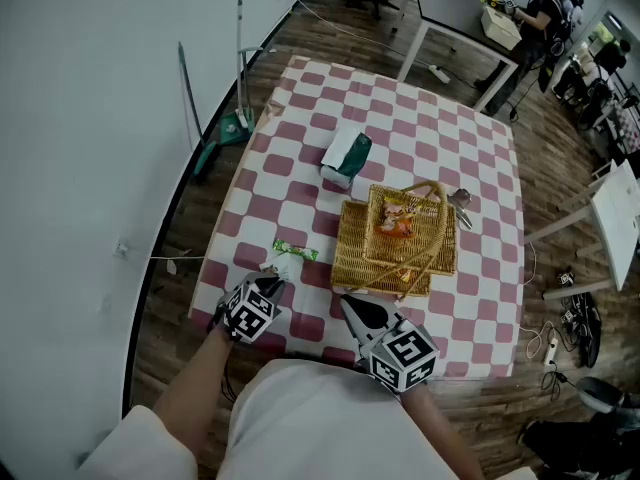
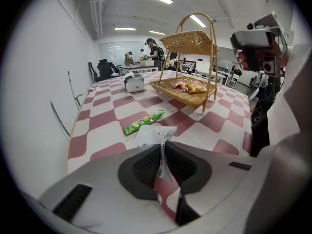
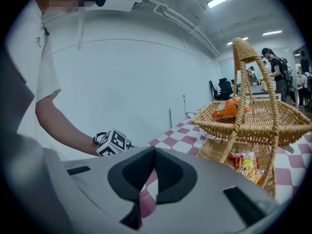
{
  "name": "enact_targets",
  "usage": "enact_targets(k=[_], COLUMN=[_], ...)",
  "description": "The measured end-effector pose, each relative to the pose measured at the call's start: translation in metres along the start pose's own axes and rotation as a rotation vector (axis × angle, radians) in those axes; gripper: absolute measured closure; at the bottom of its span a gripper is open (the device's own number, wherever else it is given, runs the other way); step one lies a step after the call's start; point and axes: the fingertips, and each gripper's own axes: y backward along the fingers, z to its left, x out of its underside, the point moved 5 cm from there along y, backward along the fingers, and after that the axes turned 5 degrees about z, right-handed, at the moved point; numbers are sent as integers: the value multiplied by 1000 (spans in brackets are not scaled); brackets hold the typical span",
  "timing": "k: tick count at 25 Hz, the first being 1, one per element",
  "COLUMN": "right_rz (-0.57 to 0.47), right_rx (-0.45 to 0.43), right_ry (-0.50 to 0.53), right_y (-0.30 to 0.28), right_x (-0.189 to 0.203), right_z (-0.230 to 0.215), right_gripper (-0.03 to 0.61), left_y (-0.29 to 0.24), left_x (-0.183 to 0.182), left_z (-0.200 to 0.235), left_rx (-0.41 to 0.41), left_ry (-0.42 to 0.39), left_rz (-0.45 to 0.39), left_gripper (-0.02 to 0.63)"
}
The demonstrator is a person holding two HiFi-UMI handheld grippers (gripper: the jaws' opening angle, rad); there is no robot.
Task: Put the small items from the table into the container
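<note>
Grip: left gripper (image 2: pixel 162 149) jaws nearly together, pinching the raised edge of a white sachet (image 2: pixel 152 134) at the near edge of the table (image 2: pixel 102 116). Advice: lift it clear before swinging toward the wicker basket (image 2: pixel 168 90); the thin edge may slip. Sachet: flat, crinkled, white with dark print, just beside a green packet (image 2: pixel 143 122). Right gripper (image 3: pixel 152 156): jaws together, holding nothing, near the basket.

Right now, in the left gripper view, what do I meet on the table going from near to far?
white packet → green packet → basket
</note>
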Motion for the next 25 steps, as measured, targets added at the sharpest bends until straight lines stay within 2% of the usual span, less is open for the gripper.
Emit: enact_targets(k=[7, 17, 25], right_rz=[-20, -57, -86], right_rx=[-1, 6, 7], right_ry=[3, 12, 15], right_y=[7, 22, 40], right_x=[-3, -4, -7], right_z=[0, -4, -9], right_gripper=[571, 571, 571], left_y=[12, 37, 69], left_x=[-25, -56, -94], left_z=[-3, -3, -12], left_rx=[-22, -73, -119], left_ry=[-14, 7, -25], left_rz=[-60, -155, -256], left_gripper=[577, 577, 577])
